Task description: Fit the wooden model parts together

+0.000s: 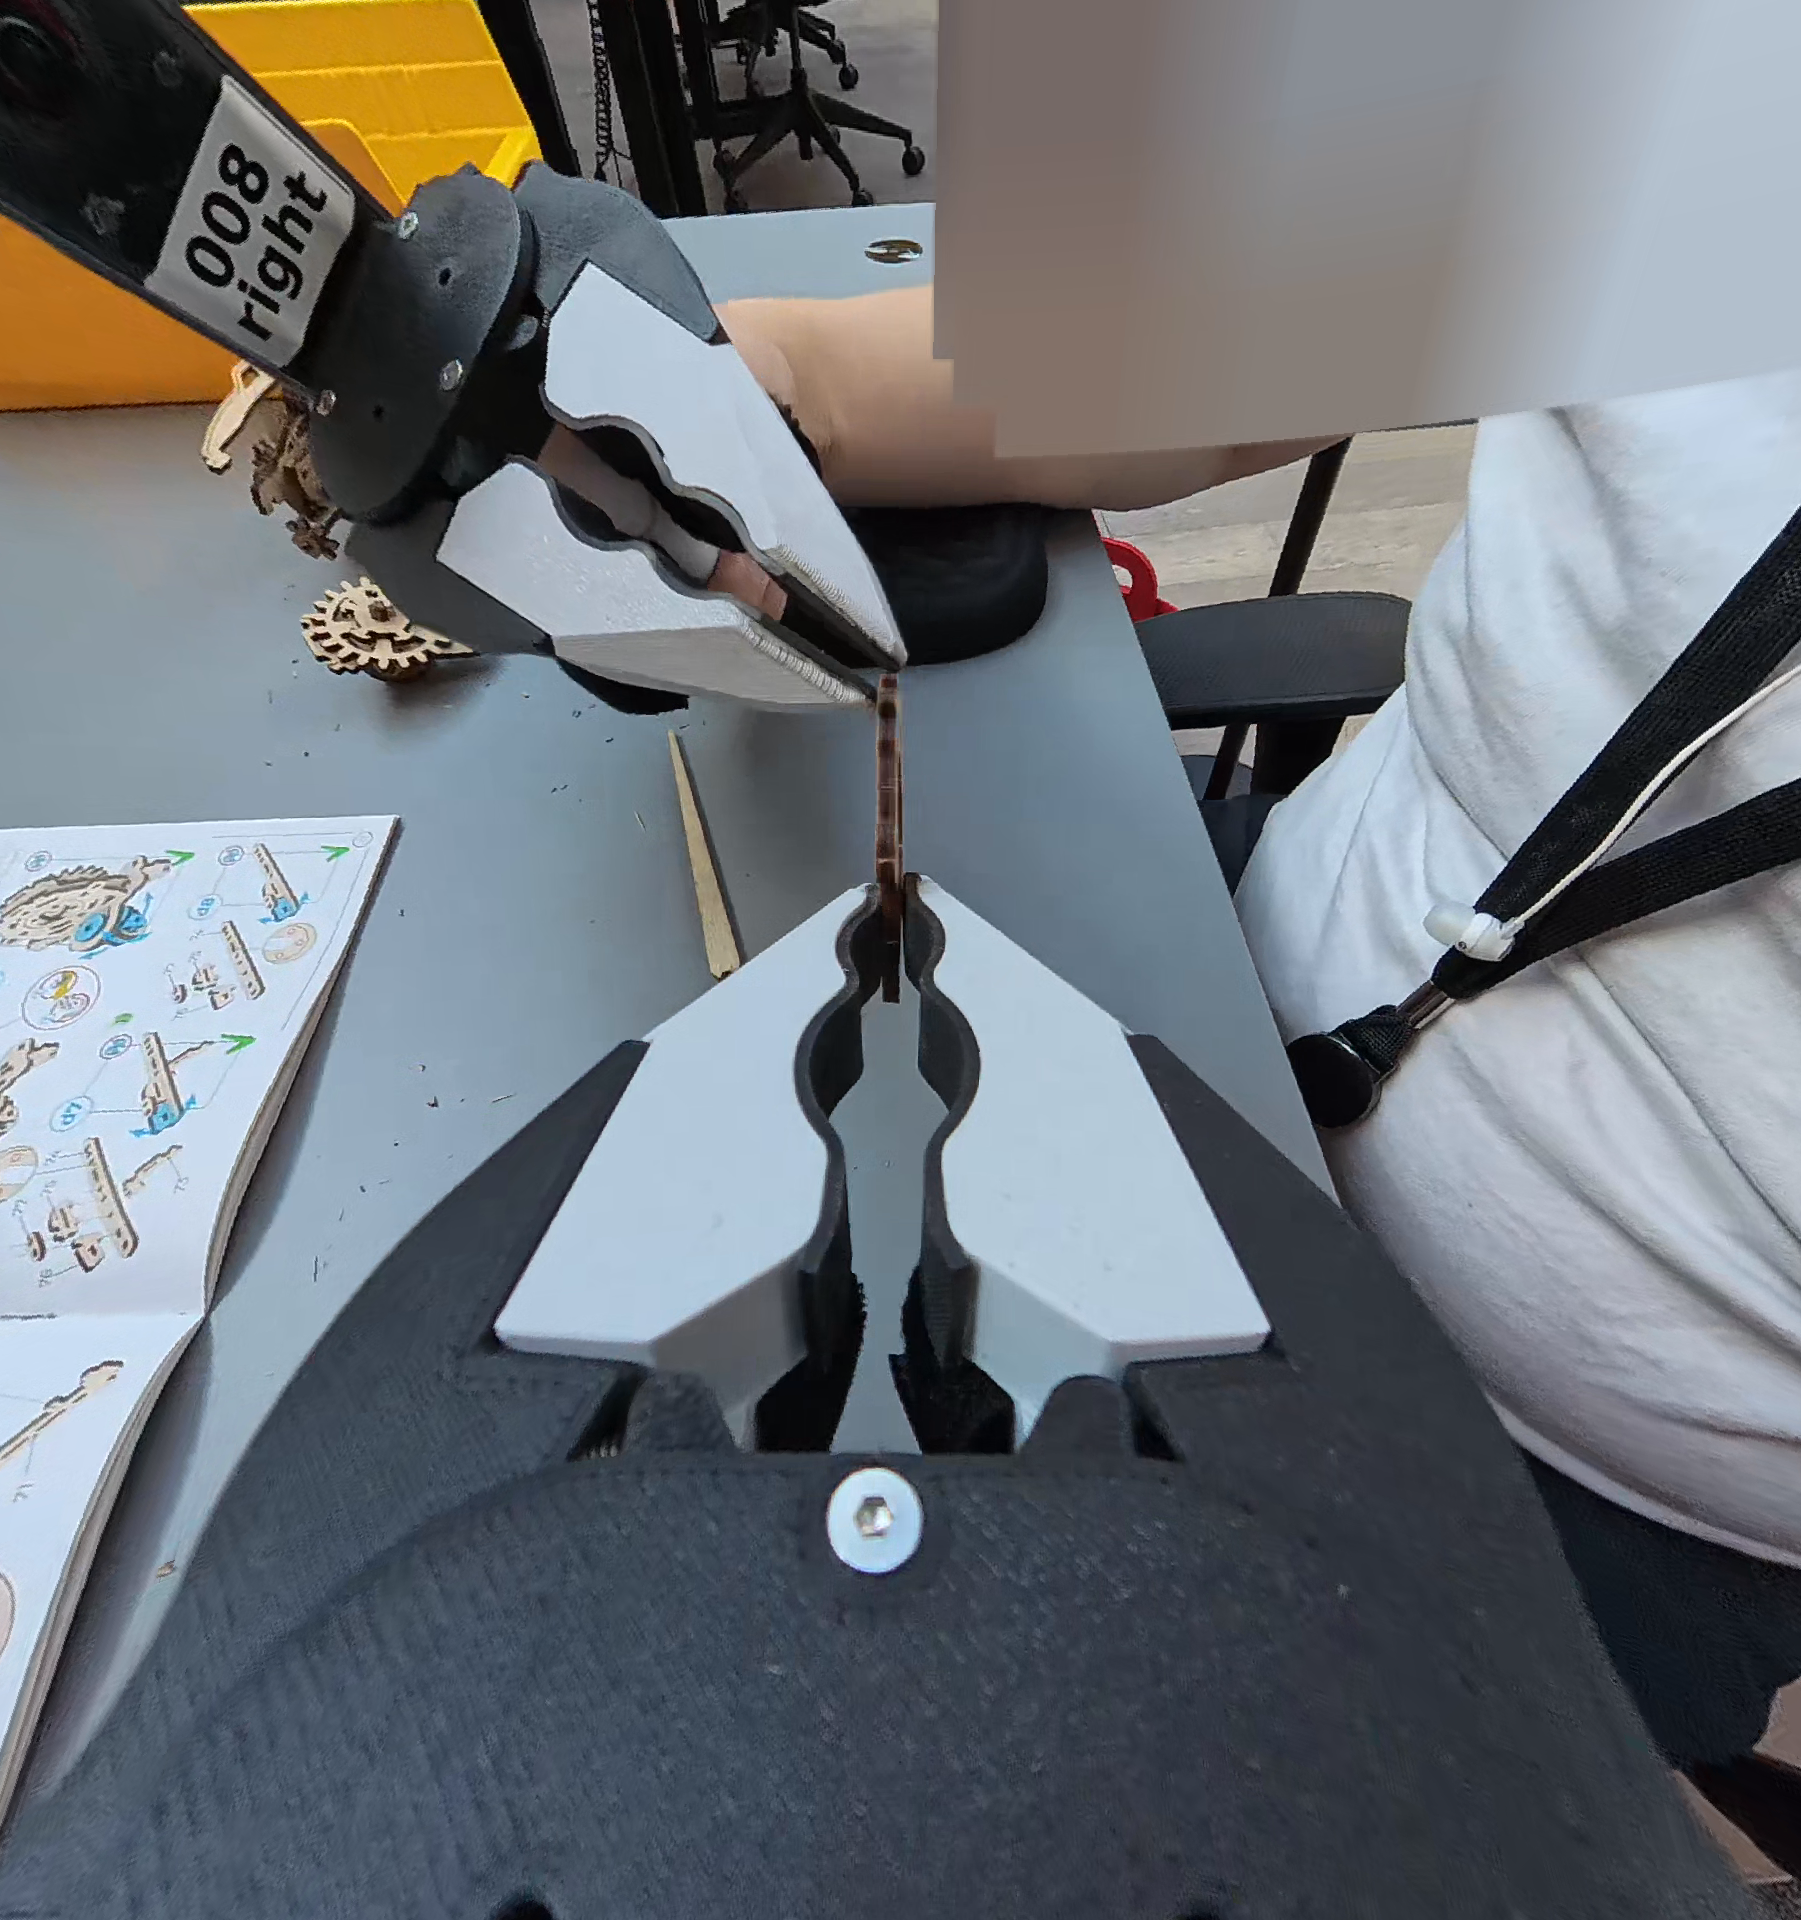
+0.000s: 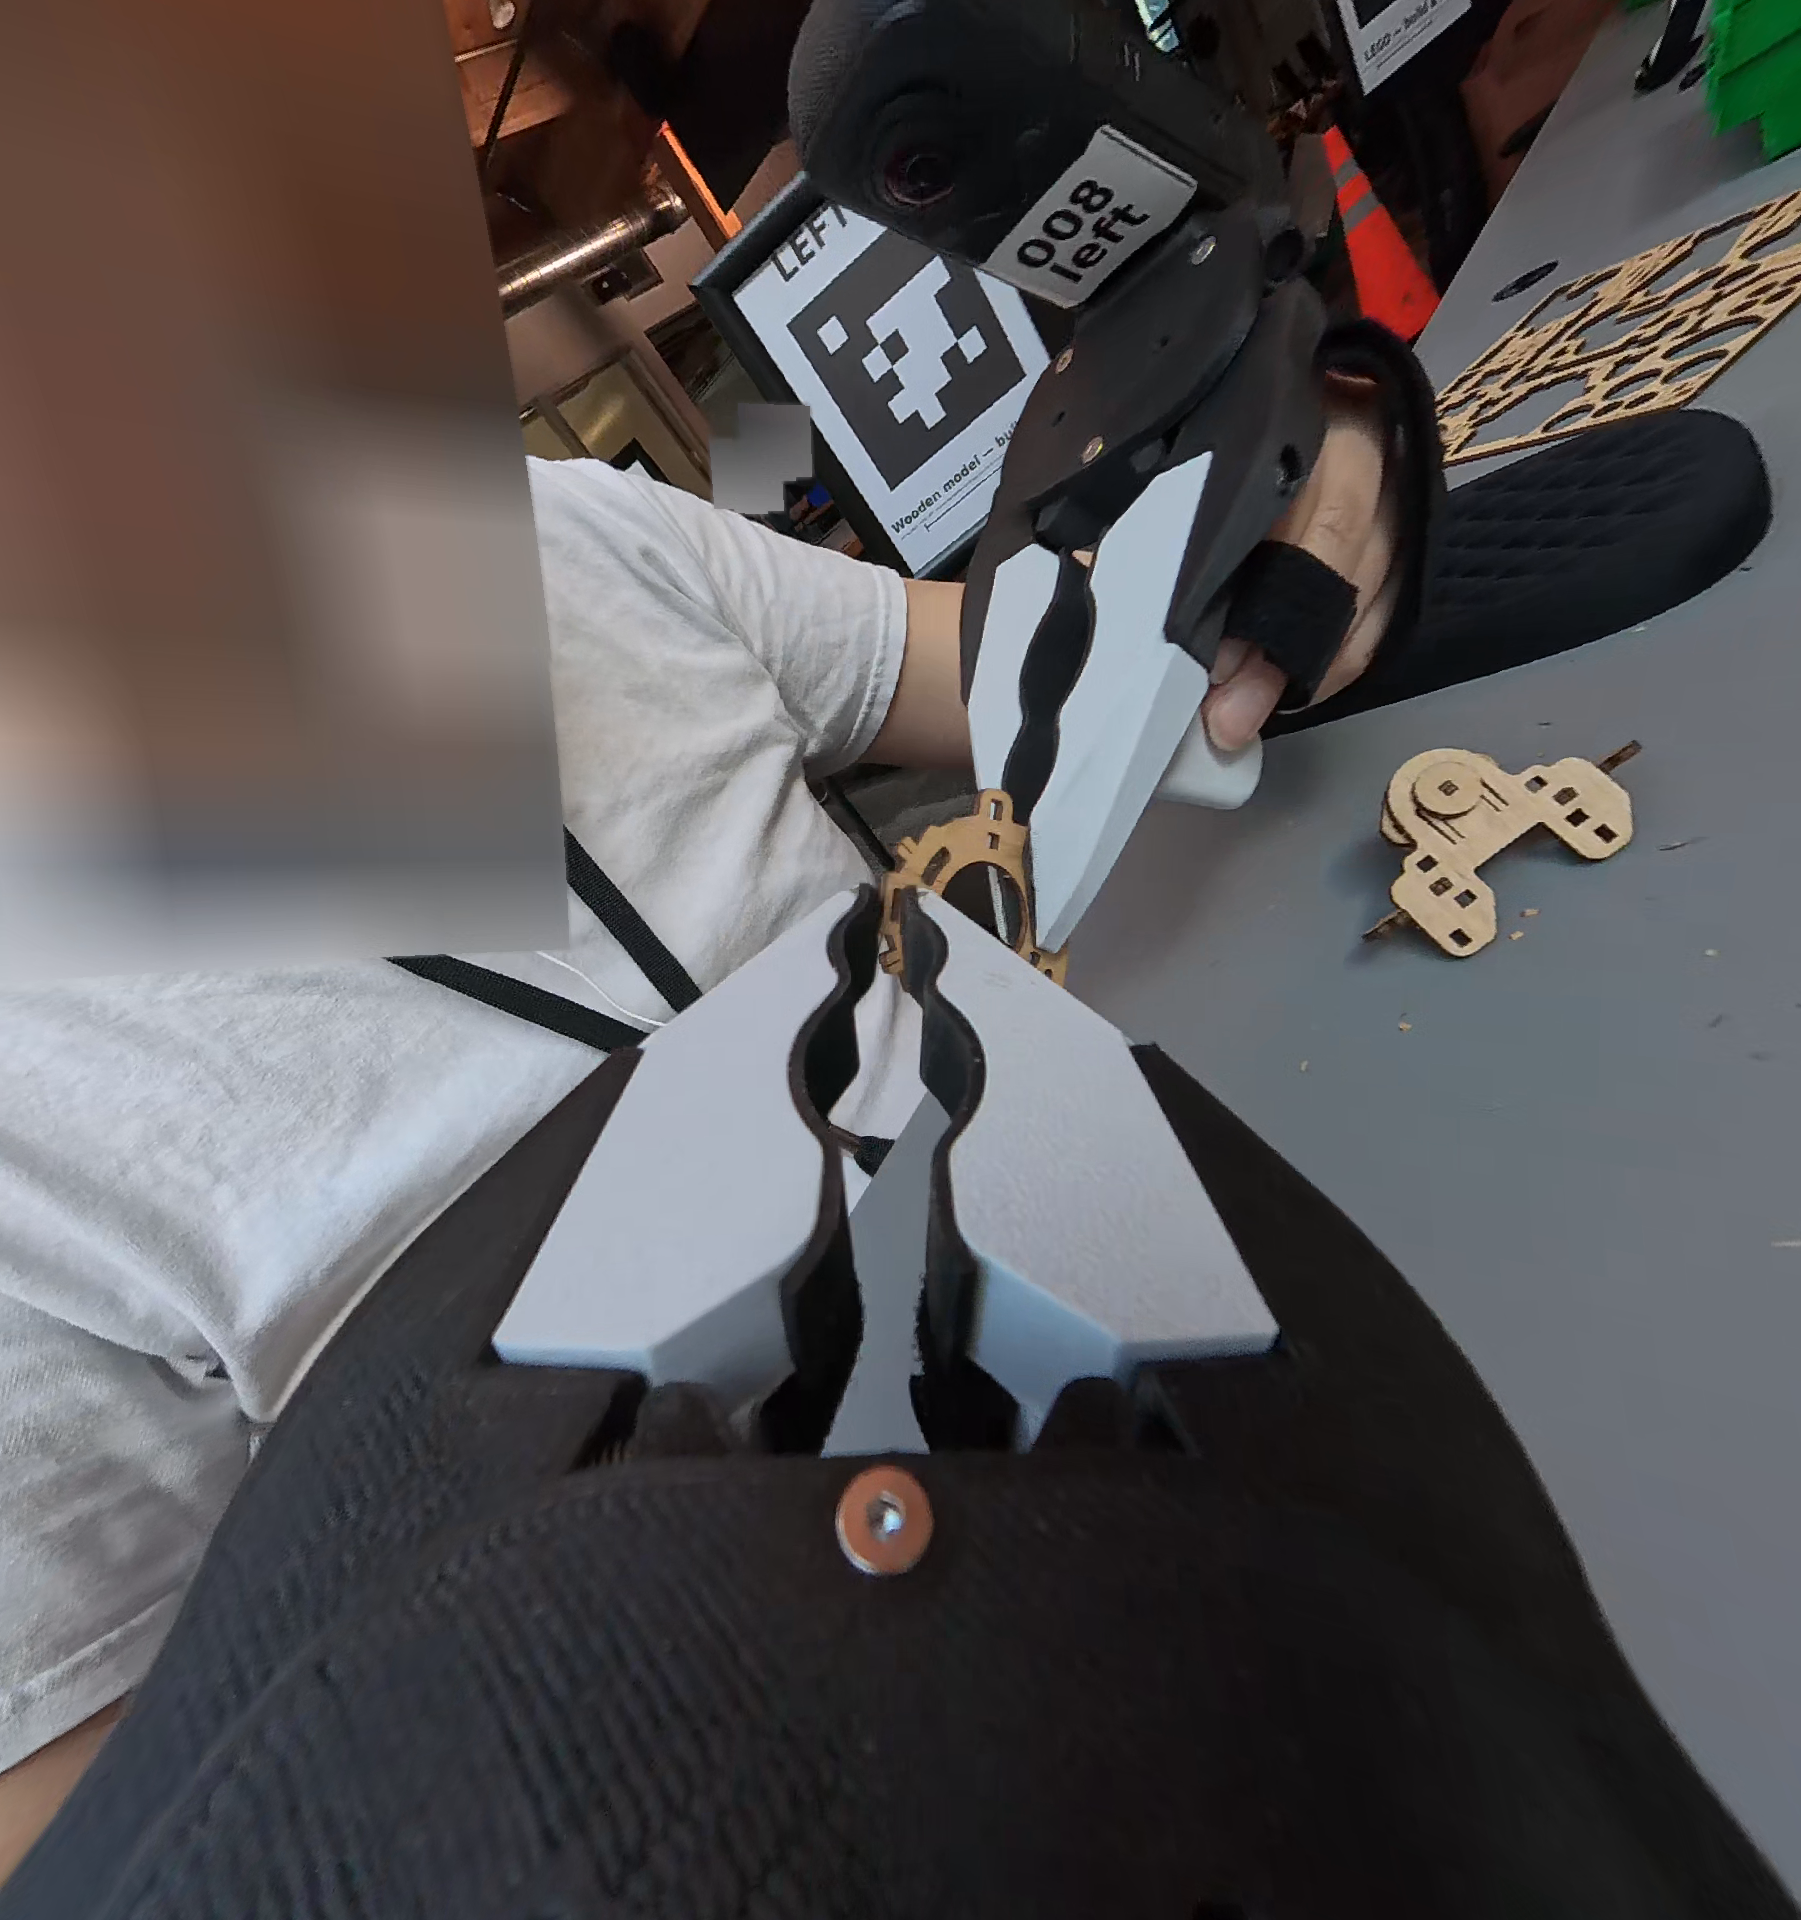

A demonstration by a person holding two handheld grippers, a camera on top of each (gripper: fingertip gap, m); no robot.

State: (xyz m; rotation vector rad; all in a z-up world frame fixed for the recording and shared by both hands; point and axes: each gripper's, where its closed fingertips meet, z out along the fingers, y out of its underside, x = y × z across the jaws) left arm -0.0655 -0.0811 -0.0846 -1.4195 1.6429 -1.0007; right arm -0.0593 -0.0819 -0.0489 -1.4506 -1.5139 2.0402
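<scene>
A flat wooden ring part with notched edges [image 2: 953, 852] is held in the air between both grippers, above the grey table [image 2: 1395, 1091]. In the left wrist view it shows edge-on as a thin dark strip [image 1: 888, 800]. My left gripper [image 1: 888, 906] is shut on its near edge. My right gripper [image 1: 888, 673] comes in from the upper left and is shut on the far edge. In the right wrist view my right gripper [image 2: 891, 920] pinches the ring's left rim, and my left gripper [image 2: 1026, 857] clamps it from above.
An open instruction booklet [image 1: 127, 1039] lies at the left, with a thin wooden stick [image 1: 704, 862] and a wooden gear assembly [image 1: 376, 629] beyond it. A yellow bin [image 1: 148, 208] stands behind. A wooden sub-assembly [image 2: 1498, 842], a cut-out sheet [image 2: 1654, 322] and a black pad [image 2: 1602, 540] lie to the right. A person in a white shirt [image 1: 1602, 935] sits close. Left and right tips are no more than a few centimetres apart.
</scene>
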